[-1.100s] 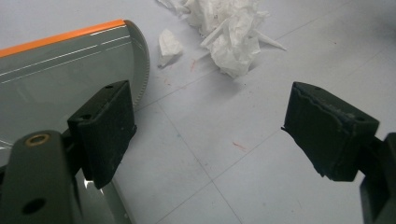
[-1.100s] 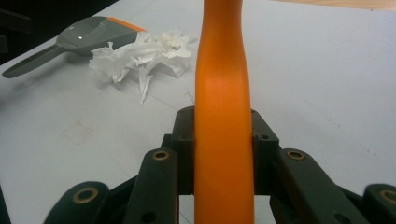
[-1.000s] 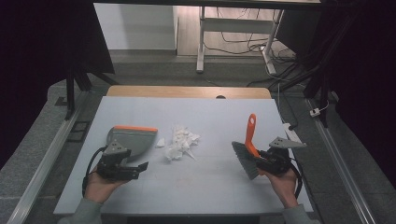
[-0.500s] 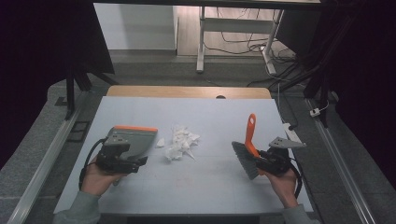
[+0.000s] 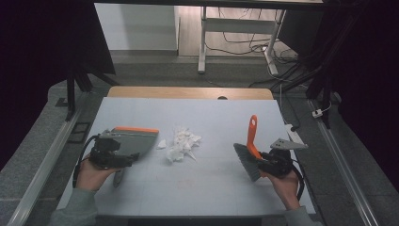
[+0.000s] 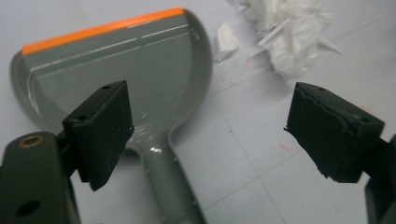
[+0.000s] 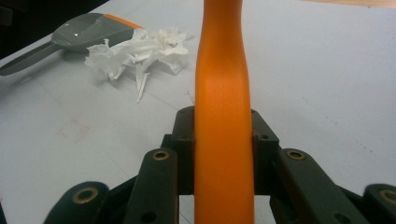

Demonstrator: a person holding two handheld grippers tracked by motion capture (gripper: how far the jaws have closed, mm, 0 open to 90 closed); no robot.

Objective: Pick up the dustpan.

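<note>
A grey dustpan [image 5: 136,140] with an orange lip lies at the table's left, its handle pointing toward the person. My left gripper [image 5: 128,157] hovers over that handle, open. In the left gripper view the dustpan [image 6: 116,74] handle runs between the wide-apart jaws of my left gripper [image 6: 205,135], untouched. A pile of white paper scraps [image 5: 181,143] lies mid-table, just right of the pan. At the right, my right gripper [image 5: 261,161] is shut on a brush [image 5: 252,136] with an orange handle [image 7: 223,93], grey bristles toward the scraps [image 7: 140,49].
The white table top [image 5: 211,117] ends in a wooden strip [image 5: 188,92] at the far edge. Metal rails [image 5: 51,155] run along both sides. Cables and a frame's legs [image 5: 202,42] stand on the floor beyond the table.
My left gripper has shifted a little away from the person, over the dustpan's handle. The right gripper and brush have stayed still.
</note>
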